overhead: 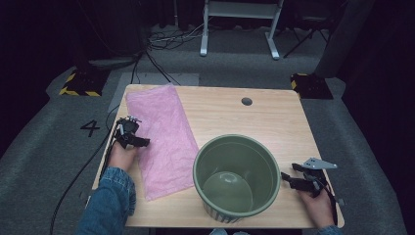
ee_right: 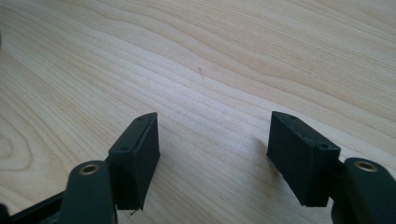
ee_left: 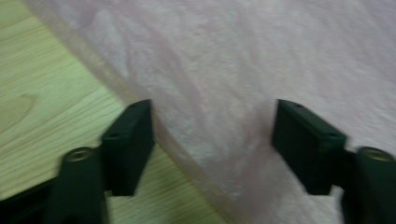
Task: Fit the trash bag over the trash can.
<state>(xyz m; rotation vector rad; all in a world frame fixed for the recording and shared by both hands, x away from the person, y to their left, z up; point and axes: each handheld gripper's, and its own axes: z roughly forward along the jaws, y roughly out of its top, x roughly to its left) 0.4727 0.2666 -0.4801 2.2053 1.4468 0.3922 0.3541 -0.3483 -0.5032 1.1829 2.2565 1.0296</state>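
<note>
A thin, crinkled pink plastic bag (overhead: 161, 139) lies flat on the wooden table (overhead: 274, 117), just left of the round green plastic bucket (overhead: 237, 176). The left gripper (ee_left: 212, 135) gapes over the bag's edge (gripping nothing). Right of the bucket, the right gripper (ee_right: 212, 149) stands open, empty.

Both hands low — left gripper (overhead: 145, 142) and right gripper (overhead: 285, 177) with jaws apart.
</note>
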